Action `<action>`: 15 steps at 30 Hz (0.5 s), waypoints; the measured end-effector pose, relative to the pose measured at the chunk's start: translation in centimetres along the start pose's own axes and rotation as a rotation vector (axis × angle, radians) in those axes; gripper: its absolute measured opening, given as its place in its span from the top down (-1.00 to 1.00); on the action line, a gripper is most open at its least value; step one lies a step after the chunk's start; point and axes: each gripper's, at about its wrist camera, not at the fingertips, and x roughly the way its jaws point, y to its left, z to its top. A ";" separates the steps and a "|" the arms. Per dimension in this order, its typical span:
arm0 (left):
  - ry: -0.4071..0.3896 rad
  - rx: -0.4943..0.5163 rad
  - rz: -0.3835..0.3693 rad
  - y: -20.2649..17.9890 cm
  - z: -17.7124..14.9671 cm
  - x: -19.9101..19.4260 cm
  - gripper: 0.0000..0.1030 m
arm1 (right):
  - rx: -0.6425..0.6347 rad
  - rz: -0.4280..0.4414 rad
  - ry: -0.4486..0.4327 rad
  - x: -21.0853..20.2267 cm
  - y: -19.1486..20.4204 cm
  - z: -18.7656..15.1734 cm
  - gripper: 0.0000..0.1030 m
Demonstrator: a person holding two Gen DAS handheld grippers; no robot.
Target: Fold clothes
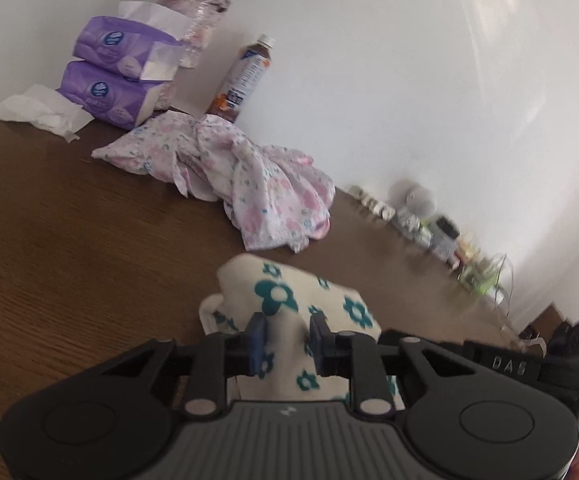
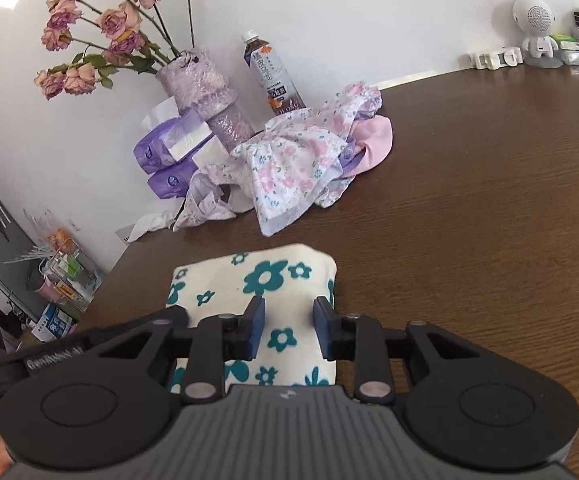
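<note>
Cream cloth (image 2: 265, 276) with teal flowers lies folded into a small block on the worktop (image 2: 469, 220), near your edge, directly under both tools. Looks close to done, judging by its compact shape.

Right tool (image 2: 289, 328): jaws part-open, a moderate gap, nothing held; cloth shows between and below the pads. Left tool (image 1: 287, 346): same gap, cloth between the pads, but you cannot tell from here whether it is pinched or only beneath. Left view is tilted and blurred at its right edge.

Risks:
- Close either tool now and you may catch only the top layer; lifting would then peel the fold open.
- The block's left corner in the left view bulges loose (image 1: 213, 312); a sideways drag could spill it.
- Both tools crowd the same small cloth; they could knock together.

Beyond it, well apart: a crumpled pink floral pile (image 2: 301, 164), unfolded. Reaching for it across the block risks brushing the fold.

Just behind the pile: bottle (image 2: 273, 76), vase (image 2: 205, 96) of dried roses, tissue packs (image 2: 169, 152). The pile touches or nearly touches the bottle; tugging fabric could tip it, or the top-heavy vase.
</note>
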 end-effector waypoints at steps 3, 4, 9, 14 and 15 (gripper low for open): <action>-0.013 -0.016 0.035 0.5 1.6 0.5 -0.12 | 0.024 -0.018 -0.014 0.5 -0.4 0.8 0.46; -0.006 -0.013 0.040 0.5 2.0 1.0 -0.12 | 0.025 -0.028 -0.015 0.9 -0.4 0.9 0.46; 0.084 -0.034 -0.009 1.1 2.6 4.1 0.56 | 0.034 -0.030 0.009 2.6 -0.2 0.9 0.55; 0.054 -0.126 -0.060 3.0 3.0 3.2 0.29 | 0.039 -0.015 -0.018 1.9 -0.4 1.2 0.50; 0.048 -0.135 -0.054 3.3 3.2 3.1 0.04 | 0.056 -0.015 -0.025 1.9 -0.7 1.4 0.40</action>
